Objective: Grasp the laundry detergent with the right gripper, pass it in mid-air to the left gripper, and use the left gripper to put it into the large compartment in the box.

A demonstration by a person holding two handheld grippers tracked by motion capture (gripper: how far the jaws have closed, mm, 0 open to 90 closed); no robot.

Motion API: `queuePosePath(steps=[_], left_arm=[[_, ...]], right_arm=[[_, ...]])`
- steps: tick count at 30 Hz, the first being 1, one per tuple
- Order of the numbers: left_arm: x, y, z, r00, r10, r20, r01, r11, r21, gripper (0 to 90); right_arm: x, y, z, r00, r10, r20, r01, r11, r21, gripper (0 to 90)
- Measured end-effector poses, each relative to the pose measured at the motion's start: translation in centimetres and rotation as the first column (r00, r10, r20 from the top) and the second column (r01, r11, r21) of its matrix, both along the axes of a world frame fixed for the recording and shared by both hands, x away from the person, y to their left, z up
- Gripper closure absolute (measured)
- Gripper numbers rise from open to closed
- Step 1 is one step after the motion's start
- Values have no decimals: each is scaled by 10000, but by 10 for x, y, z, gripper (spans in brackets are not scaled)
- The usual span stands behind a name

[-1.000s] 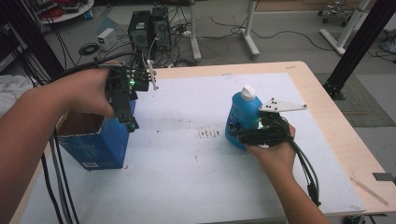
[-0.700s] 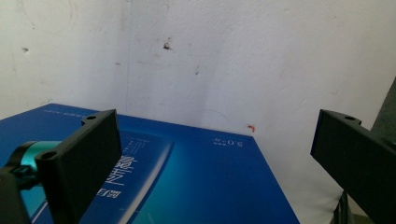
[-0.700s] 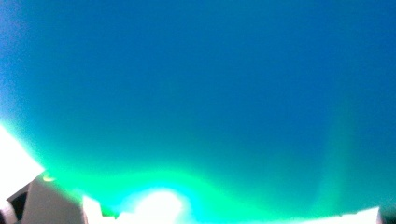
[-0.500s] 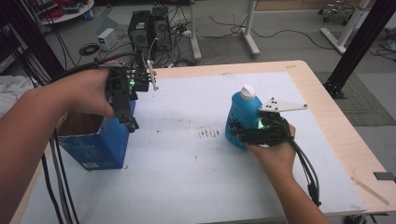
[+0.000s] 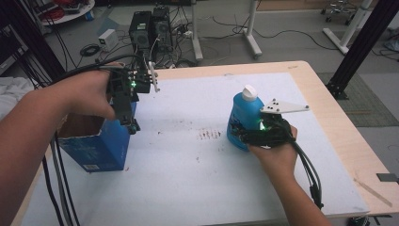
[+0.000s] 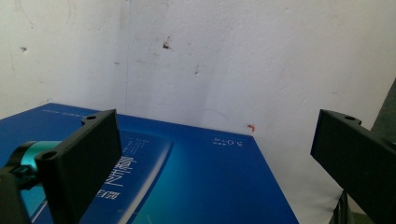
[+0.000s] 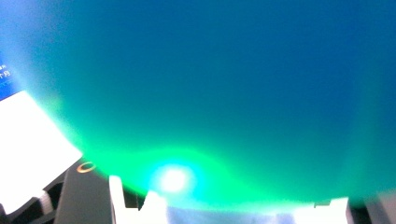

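Blue bottle (image 5: 245, 117) upright btwn closing right hand-held gripper (image 5: 249, 136) jaws — touching.

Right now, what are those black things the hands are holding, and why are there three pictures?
A person holds black two-jaw tongs, one in each hand. One picture looks down from above the table; the other two come from small cameras riding on the tongs. On the white table cover stand an open blue cardboard box and a blue plastic bottle with a white cap. The left tongs hang open over the box; their camera shows the box's blue side between wide jaws. The right tongs have just been closing around the bottle, so close that their camera sees blue. Whether they squeeze it yet, I cannot tell.
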State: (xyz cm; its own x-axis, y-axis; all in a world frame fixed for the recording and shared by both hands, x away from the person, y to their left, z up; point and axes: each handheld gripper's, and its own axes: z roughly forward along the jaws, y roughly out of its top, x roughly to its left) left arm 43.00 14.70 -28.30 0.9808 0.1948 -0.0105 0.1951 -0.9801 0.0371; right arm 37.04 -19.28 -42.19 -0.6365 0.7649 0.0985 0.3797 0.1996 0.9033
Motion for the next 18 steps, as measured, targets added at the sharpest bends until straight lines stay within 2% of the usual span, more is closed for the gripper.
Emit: queuePosePath(steps=[11,18], left_arm=[[0,0,0,10000,-3,7,3,10000,18,18],[-1,0,0,10000,1,28,-1,10000,19,18]], right_arm=[[-1,1,-1,10000,3,-39,-3,10000,-30,343],[0,1,-2,10000,-38,85,39,9999,-105,416]])
